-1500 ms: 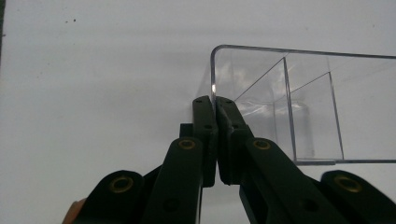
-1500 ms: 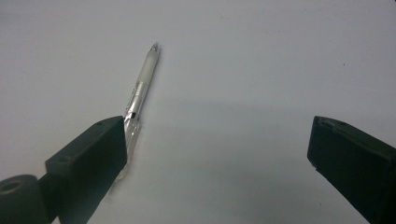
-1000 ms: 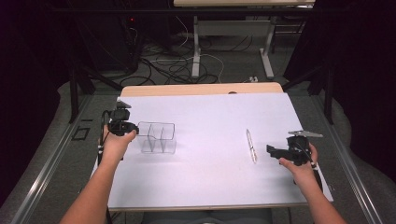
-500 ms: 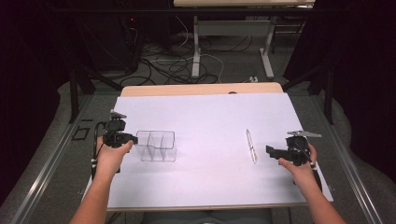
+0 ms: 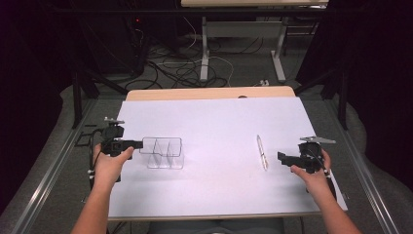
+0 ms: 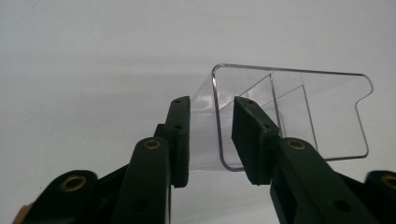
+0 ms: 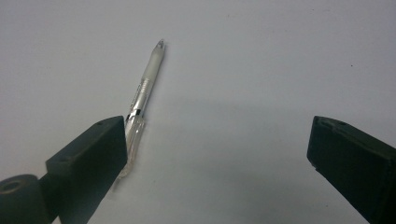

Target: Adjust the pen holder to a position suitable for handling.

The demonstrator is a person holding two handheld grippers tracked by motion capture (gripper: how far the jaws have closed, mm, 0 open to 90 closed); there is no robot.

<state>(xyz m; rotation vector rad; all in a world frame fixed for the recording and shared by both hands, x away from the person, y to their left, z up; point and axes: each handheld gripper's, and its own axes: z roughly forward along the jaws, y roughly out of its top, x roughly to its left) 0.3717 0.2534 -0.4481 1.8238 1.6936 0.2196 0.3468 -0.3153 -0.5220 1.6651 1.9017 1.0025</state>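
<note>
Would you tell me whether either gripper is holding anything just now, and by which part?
Nothing is held: the left gripper straddles the clear organizer wall, jaws just opening; right gripper open.

High view looks forward and down over the whole table (image 5: 214, 122); gripper views sit close, sharing its organizer (image 6: 289, 112) and pen (image 7: 142, 95).

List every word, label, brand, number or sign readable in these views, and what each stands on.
None can be read.
Pen: a dark band near its middle, no legible print.
Clear divided holder: no marking.
White table cover: blank.
</note>
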